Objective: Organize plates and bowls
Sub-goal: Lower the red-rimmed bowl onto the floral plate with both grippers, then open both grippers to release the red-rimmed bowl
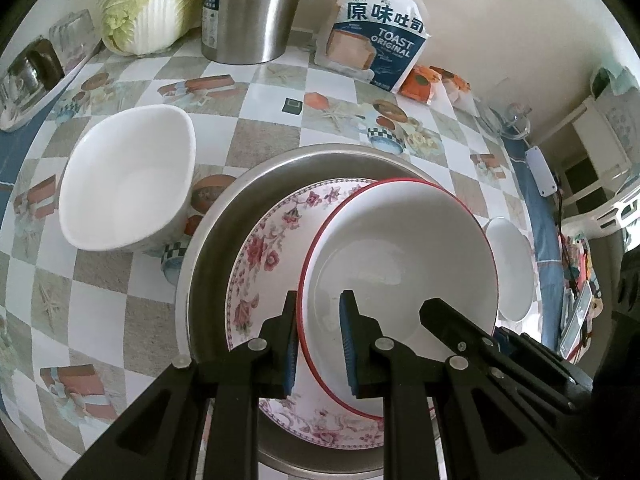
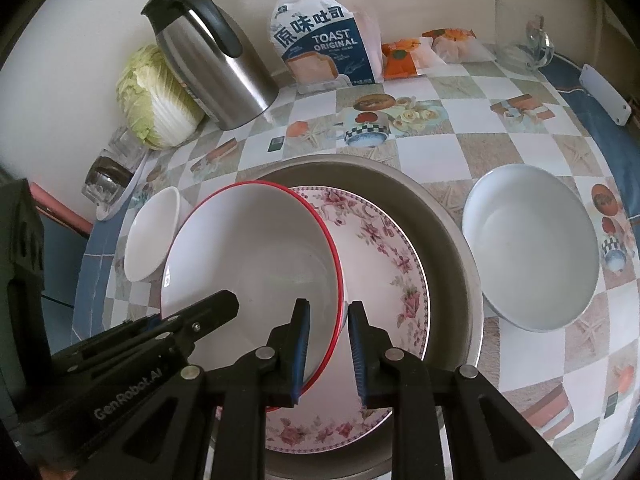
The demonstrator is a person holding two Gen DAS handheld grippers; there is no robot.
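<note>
A red-rimmed white bowl lies tilted on a floral plate inside a round metal basin. My left gripper is shut on the bowl's rim, one pad outside and one inside. At the opposite rim, my right gripper straddles the edge. Its inner pad touches the bowl and a thin gap shows at the outer pad. A white squarish bowl stands on the table on one side of the basin. A round white bowl stands on the other side.
Along the back wall stand a steel jug, a toast bag, a cabbage and orange snack packets. Glasses on a tray sit at the left edge. The checked tablecloth covers the table.
</note>
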